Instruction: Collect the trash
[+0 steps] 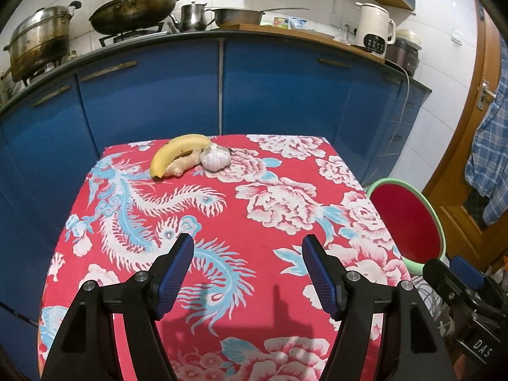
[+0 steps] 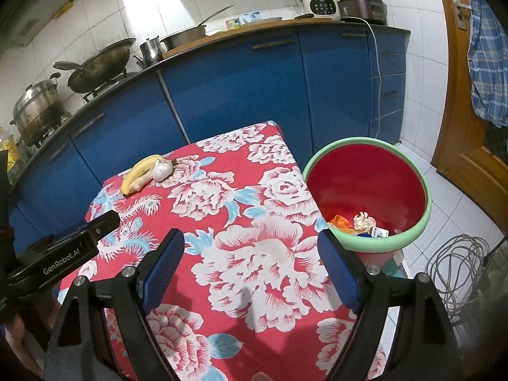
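- Two grippers, left gripper and right gripper, fingers wide, nothing between them.
- Trash lies inside bin, beside table's right edge.
- Banana, ginger, garlic touching, far-left corner.

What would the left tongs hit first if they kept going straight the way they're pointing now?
Probably the bare tablecloth. The left tongs stand open and empty, angled down at the cloth well short of the banana, though depth is hard to judge.

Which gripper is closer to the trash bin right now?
Right. The right gripper hovers over the table edge beside the trash bin; the left gripper is farther across the table.
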Tool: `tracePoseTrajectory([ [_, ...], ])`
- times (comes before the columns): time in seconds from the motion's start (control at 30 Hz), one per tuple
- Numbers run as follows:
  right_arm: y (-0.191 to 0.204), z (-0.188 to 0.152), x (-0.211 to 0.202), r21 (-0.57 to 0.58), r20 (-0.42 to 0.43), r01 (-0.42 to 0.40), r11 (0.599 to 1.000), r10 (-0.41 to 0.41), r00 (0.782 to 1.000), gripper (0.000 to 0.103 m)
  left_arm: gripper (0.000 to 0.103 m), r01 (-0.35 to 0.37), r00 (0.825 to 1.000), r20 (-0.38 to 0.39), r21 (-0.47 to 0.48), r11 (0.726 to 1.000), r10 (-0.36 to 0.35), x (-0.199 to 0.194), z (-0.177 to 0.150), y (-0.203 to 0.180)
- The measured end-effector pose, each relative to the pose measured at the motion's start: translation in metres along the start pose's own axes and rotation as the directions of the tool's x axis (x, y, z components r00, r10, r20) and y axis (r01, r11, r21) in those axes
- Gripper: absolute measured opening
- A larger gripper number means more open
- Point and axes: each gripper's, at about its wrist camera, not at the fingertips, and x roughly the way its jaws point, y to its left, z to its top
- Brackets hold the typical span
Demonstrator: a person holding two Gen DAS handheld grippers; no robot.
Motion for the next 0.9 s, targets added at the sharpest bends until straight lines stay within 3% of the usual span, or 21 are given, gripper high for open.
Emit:
tracePoseTrajectory([
  [0.9, 0.0017, 0.0001, 0.0008, -0.001, 0.002, 0.001, 1.000, -0.001, 1.000, 0.085, 0.072, -0.006, 1.000, 0.004, 0.002, 1.000, 0.006, -0.0006, -0.0007, 0.0004],
])
